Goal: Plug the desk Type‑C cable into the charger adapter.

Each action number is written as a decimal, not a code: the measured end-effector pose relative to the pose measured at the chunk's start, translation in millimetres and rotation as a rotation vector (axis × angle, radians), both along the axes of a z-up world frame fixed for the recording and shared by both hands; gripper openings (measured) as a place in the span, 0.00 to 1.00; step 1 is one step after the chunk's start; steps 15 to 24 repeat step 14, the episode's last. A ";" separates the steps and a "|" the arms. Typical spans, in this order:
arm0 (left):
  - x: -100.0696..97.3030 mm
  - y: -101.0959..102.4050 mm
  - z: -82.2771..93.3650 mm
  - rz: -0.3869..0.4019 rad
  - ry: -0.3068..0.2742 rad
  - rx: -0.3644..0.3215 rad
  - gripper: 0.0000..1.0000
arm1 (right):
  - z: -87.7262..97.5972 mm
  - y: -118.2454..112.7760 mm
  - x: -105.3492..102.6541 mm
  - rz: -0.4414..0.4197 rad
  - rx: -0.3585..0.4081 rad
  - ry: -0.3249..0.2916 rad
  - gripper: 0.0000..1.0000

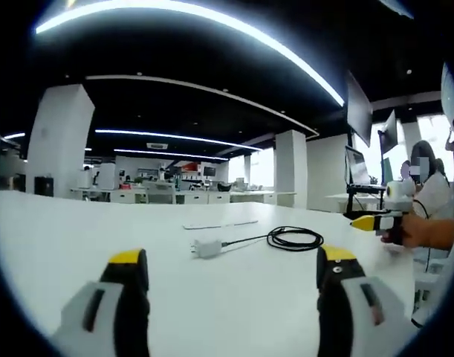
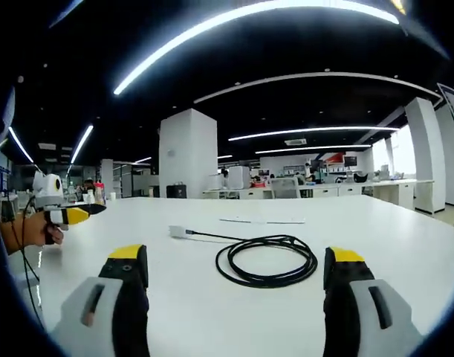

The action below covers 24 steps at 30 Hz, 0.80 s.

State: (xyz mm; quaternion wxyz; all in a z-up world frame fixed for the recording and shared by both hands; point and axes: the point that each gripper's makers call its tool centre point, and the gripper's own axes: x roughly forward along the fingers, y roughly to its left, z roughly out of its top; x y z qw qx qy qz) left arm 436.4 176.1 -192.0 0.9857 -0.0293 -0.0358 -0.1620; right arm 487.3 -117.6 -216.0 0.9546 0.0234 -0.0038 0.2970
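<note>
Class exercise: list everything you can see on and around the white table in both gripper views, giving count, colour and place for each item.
Charger adapter: one, white, on the table, at one end of the cable.
Type-C cable: one, black, coiled on the table, its straight end running to the adapter; whether it is plugged in cannot be told.
Flat sheet: one, white, lying on the table beyond the cable; too small to identify.
Table: one, white, under everything.
Monitors: several, dark, on stands past the table's edge in the left gripper view.
Left gripper: one, jaws black with yellow tips, open, above the table.
Right gripper: one, same colours, open, near the coil.
</note>
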 end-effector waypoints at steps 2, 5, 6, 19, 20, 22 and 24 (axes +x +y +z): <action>6.0 3.0 0.8 -0.001 -0.010 -0.003 0.93 | -0.1 1.7 -2.9 -0.001 0.000 -0.002 1.00; -1.5 -1.2 3.1 -0.002 -0.009 -0.012 0.93 | -0.8 2.0 -4.1 -0.002 -0.001 -0.001 1.00; -1.7 -1.4 2.0 0.000 -0.004 -0.012 0.93 | -0.7 2.1 -4.3 -0.002 0.000 -0.002 1.00; -5.9 3.6 2.0 0.027 -0.006 -0.005 0.91 | -1.2 -0.3 -4.5 -0.008 0.002 -0.002 1.00; -5.9 3.6 2.0 0.027 -0.006 -0.005 0.91 | -1.2 -0.3 -4.5 -0.008 0.002 -0.002 1.00; -5.9 3.6 2.0 0.027 -0.006 -0.005 0.91 | -1.2 -0.3 -4.5 -0.008 0.002 -0.002 1.00; -5.9 3.6 2.0 0.027 -0.006 -0.005 0.91 | -1.2 -0.3 -4.5 -0.008 0.002 -0.002 1.00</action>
